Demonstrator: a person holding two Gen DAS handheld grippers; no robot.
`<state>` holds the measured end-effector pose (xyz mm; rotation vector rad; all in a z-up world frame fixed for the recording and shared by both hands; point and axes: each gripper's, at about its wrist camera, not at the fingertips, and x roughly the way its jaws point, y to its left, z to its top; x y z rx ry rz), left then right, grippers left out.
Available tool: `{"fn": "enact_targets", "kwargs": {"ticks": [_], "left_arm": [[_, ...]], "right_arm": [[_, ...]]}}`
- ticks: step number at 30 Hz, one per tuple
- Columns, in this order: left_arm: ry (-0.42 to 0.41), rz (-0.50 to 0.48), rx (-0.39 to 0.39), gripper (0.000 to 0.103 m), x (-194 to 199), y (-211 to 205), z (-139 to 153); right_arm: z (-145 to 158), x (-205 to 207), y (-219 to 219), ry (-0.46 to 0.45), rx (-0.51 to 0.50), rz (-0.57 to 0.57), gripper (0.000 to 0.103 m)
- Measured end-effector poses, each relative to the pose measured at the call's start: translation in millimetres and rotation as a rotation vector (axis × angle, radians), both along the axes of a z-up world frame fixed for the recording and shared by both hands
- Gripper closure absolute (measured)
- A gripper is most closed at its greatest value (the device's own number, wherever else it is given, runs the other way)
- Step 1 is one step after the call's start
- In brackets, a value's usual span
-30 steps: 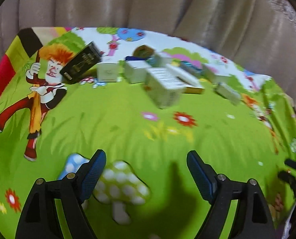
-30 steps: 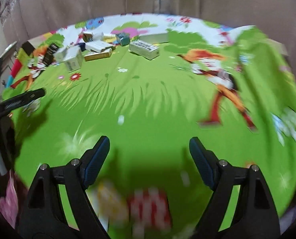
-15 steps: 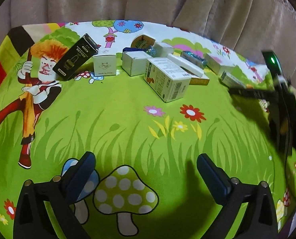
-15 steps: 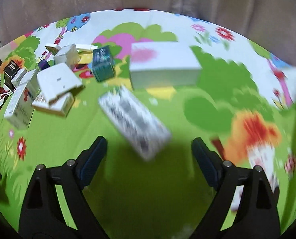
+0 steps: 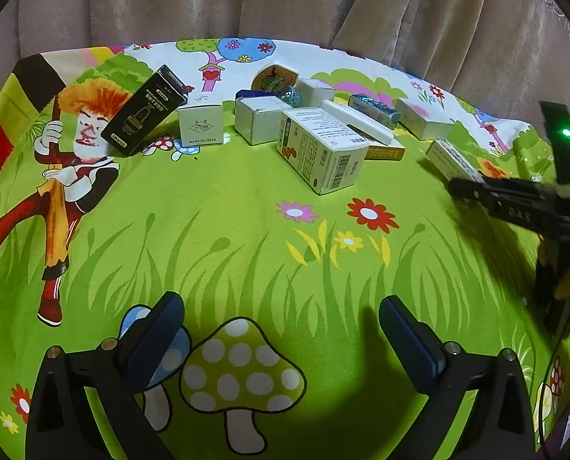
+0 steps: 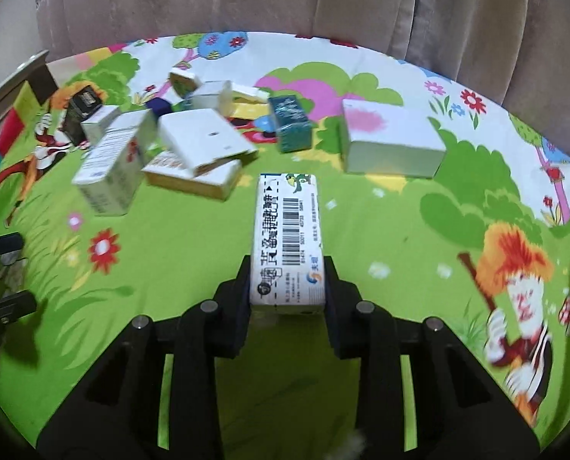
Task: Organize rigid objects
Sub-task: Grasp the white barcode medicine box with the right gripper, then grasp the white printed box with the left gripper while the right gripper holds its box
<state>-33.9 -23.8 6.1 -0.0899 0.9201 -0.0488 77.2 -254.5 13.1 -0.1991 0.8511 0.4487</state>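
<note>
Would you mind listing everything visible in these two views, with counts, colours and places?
barcode box: one, white with black print, near end clamped in the right gripper.
black box: one, black, leaning at the row's left end.
cube box: one, white, upright beside the black box.
teal box: one, teal, mid-pile.
flat white box: one, white with a pink smudge, right of the pile.
other boxes: several, mostly white or yellow, heaped; count unclear.
cloth: one, green cartoon print, under everything.
curtain: beige, behind.
left gripper: open, empty.
right gripper: shut on the barcode box.
</note>
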Motion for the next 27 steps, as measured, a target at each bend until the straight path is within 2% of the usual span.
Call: {"fn": "enact_targets", "kwargs": {"ticks": [5,6,7,9,10,13,15,20,22,24,26,27], "left_arm": [[0.007,0.000,0.002,0.000,0,0,1],[0.015,-0.003,-0.006,0.000,2,1,2],[0.029,-0.010,-0.049,0.000,6,4,4],[0.044,0.014,-0.184,0.000,14,12,8],[0.057,0.051,-0.307,0.000,22,19,10],[0.088,0.163,-0.578,0.000,46,36,6],[0.084,0.225,-0.647,0.001,60,41,2],[0.068,0.345,-0.665,0.007,90,38,1],[0.066,0.378,-0.671,0.015,98,36,0],[0.082,0.377,-0.672,0.035,106,33,-3],[0.088,0.368,-0.607,0.046,112,26,-2],[0.082,0.343,-0.607,0.054,113,23,-2]], "right_arm": [[-3,-25,13,-0.033,-0.082,0.009,0.066],[-4,-27,14,-0.044,-0.099,0.007,0.066],[-4,-29,15,-0.050,-0.111,0.003,0.066],[-4,-32,18,-0.062,-0.131,0.000,0.066],[-4,-33,20,-0.071,-0.146,0.002,0.066],[-4,-33,20,-0.074,-0.152,0.000,0.066],[-4,-34,20,-0.073,-0.153,-0.002,0.066],[-4,-35,23,-0.087,-0.175,-0.002,0.066],[-4,-36,23,-0.087,-0.174,-0.003,0.066],[-4,-35,22,-0.084,-0.170,-0.003,0.066],[-3,-35,22,-0.083,-0.168,-0.003,0.066],[-4,-35,22,-0.082,-0.168,-0.003,0.066]]}}
